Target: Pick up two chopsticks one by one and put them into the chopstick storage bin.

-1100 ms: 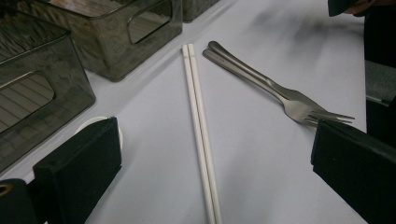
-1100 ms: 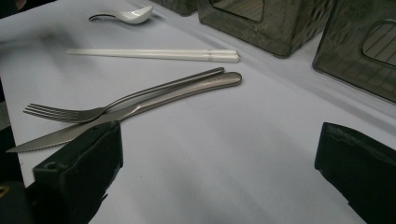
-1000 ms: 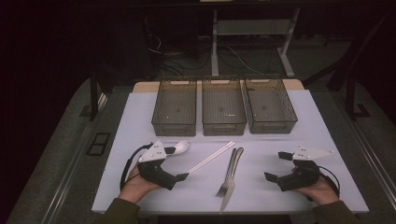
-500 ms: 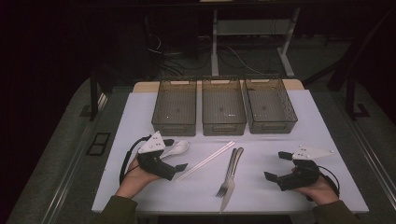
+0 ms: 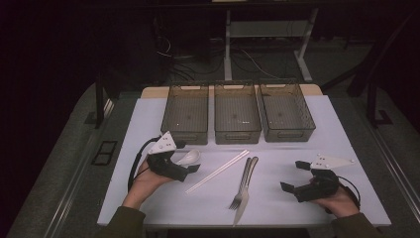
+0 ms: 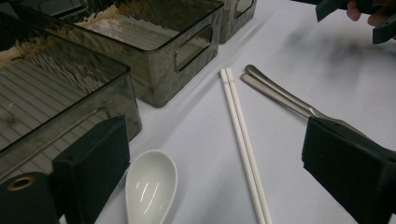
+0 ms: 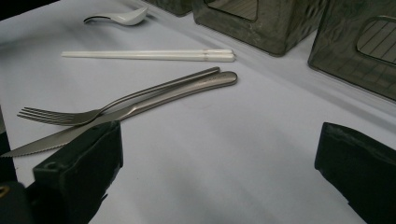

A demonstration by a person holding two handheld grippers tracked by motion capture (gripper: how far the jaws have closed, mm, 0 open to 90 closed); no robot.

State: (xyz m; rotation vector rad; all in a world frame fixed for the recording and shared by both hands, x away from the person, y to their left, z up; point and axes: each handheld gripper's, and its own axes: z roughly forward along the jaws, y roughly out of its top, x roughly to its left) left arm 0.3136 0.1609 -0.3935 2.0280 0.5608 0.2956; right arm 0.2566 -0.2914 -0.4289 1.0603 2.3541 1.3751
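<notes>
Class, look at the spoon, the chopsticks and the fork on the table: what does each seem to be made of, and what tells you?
Spoon: probably glazed ceramic, maybe plastic; glossy white with bright highlights.
Chopsticks: likely plastic or melamine; plain white, smooth, duller sheen.
Fork: metal, probably stainless steel; grey brushed surface with soft reflections.
</notes>
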